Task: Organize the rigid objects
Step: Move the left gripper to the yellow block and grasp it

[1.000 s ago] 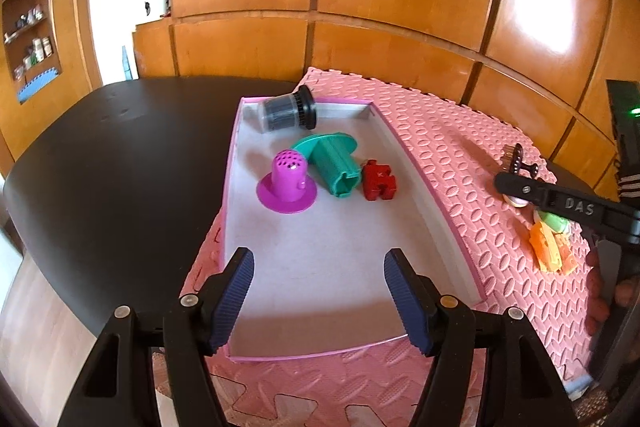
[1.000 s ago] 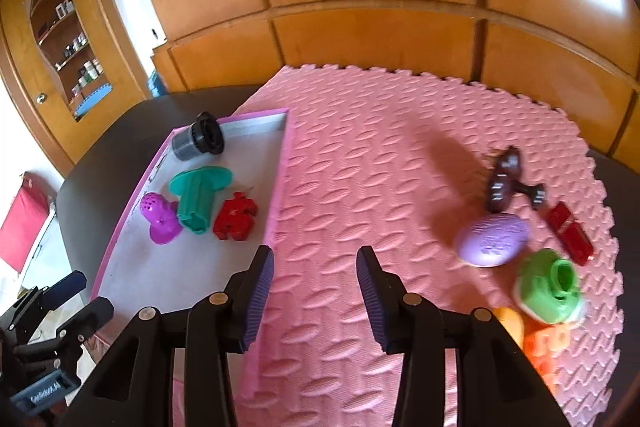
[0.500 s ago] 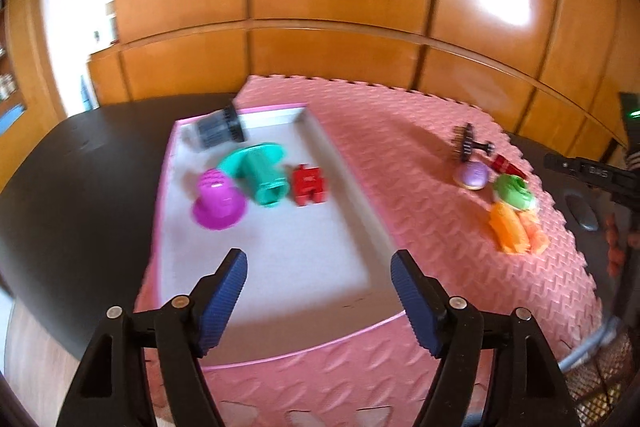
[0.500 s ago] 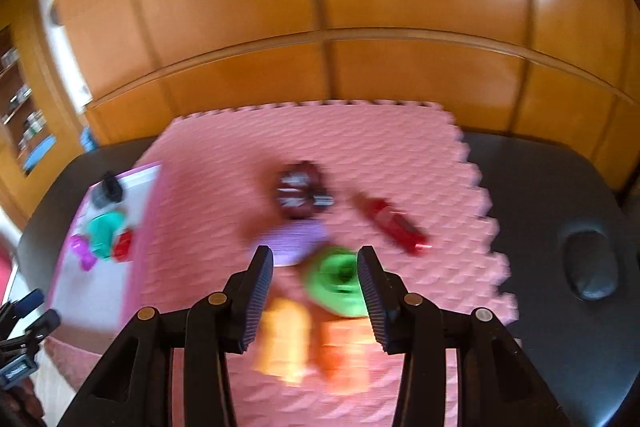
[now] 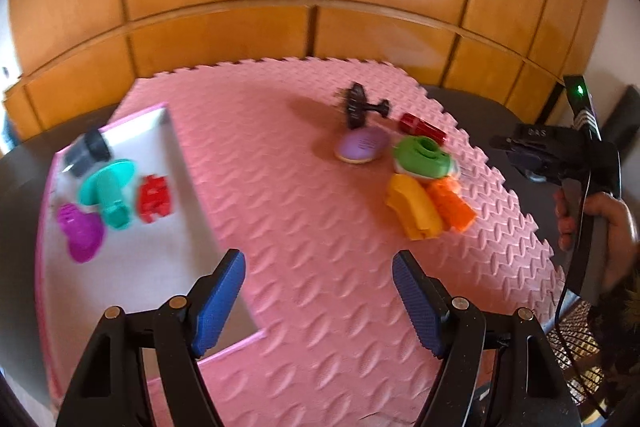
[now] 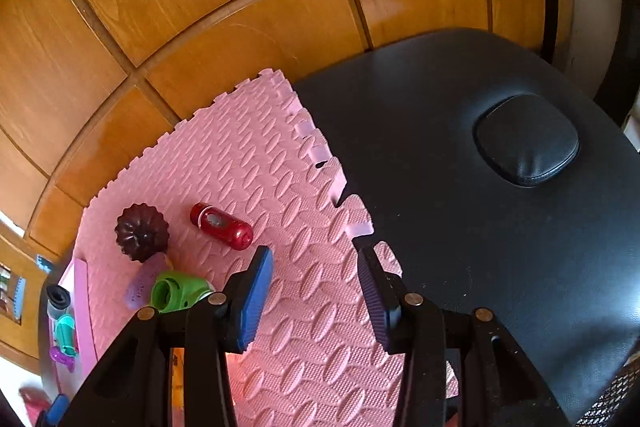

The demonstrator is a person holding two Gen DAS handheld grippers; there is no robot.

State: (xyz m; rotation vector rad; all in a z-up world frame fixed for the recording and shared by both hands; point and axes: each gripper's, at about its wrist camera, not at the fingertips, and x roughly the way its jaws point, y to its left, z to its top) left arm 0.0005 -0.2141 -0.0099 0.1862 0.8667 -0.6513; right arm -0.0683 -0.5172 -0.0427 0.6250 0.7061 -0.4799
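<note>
Fingers of the left gripper stand spread and hold nothing above the near part of the pink foam mat; the right gripper, likewise spread and unloaded, hangs over the mat's right edge beside the bare black table. Toward the mat's right side lie a yellow piece, an orange piece, a green piece, a purple oval, a red cylinder and a dark spiked piece, grouped close together. At the mat's left edge, a pink-rimmed tray holds a magenta piece, a teal piece, a red block and a grey cylinder.
</note>
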